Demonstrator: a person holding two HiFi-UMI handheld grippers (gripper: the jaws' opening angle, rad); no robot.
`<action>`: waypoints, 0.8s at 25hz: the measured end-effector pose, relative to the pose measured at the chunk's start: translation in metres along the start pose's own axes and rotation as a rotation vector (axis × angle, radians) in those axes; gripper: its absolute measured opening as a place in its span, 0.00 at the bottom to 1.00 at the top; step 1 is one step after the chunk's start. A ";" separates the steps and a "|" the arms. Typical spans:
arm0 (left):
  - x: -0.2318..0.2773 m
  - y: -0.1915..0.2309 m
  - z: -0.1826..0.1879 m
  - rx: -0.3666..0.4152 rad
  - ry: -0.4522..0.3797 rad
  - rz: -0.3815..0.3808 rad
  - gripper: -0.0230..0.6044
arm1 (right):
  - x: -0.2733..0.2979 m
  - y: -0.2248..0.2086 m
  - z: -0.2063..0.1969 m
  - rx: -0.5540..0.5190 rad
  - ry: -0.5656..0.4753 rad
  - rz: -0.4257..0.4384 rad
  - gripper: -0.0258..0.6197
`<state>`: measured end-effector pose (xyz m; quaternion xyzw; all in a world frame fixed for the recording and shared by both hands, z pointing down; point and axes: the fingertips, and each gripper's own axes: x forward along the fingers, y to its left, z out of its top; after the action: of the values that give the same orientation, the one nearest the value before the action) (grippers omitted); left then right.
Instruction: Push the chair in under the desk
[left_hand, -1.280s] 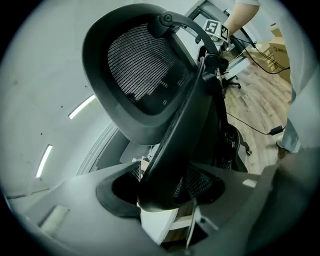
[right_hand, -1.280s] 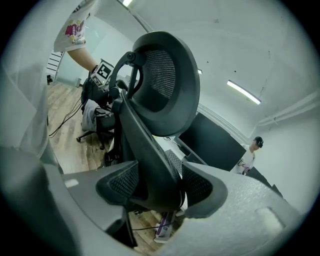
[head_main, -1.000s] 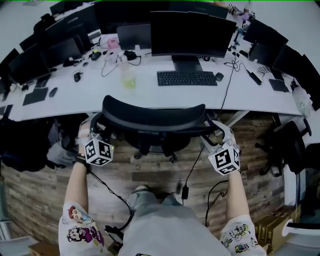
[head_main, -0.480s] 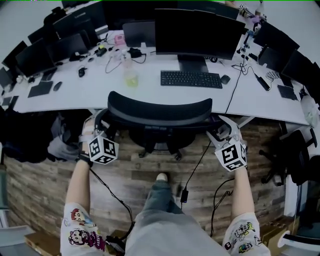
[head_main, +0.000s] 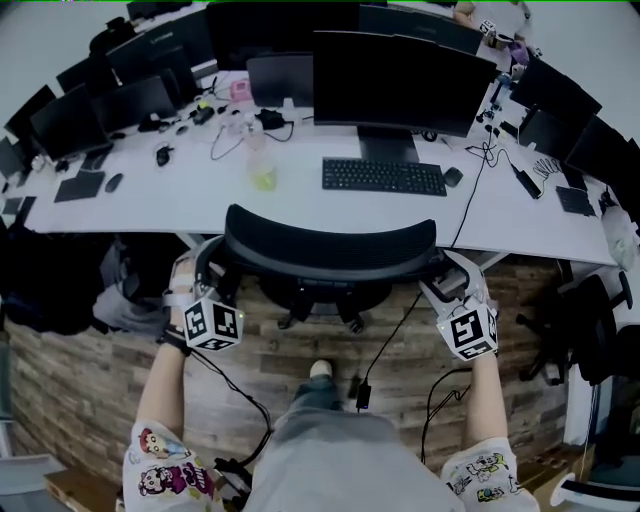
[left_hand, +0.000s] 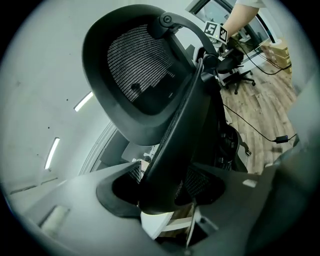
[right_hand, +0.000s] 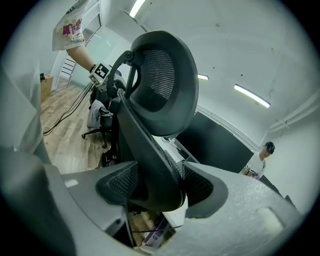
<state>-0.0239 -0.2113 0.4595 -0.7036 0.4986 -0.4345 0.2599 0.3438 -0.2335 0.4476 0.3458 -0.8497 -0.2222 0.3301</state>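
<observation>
I am holding the chair (head_main: 330, 250) by its curved black backrest, which is sitting at the centre of the head view, its top edge overlapping the near edge of the white desk (head_main: 200, 195). My left gripper (head_main: 203, 275) is clamping its jaws on the backrest's left edge, with the frame filling the gap between the pads (left_hand: 197, 182). My right gripper (head_main: 447, 280) is clamping the right edge the same way. The keyboard (head_main: 384, 176) and monitor (head_main: 400, 80) are lying just above the chair in the frame.
</observation>
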 end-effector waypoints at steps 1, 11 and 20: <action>0.001 0.000 0.001 0.001 -0.005 0.004 0.47 | 0.001 -0.002 -0.001 -0.001 0.001 -0.001 0.47; 0.019 0.002 0.012 0.014 -0.027 0.034 0.46 | 0.018 -0.026 -0.013 -0.011 0.044 -0.035 0.48; 0.041 0.012 0.015 0.024 -0.058 0.049 0.46 | 0.033 -0.040 -0.017 0.002 0.060 -0.064 0.48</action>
<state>-0.0116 -0.2553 0.4571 -0.7004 0.5027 -0.4134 0.2930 0.3553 -0.2864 0.4483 0.3797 -0.8283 -0.2212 0.3476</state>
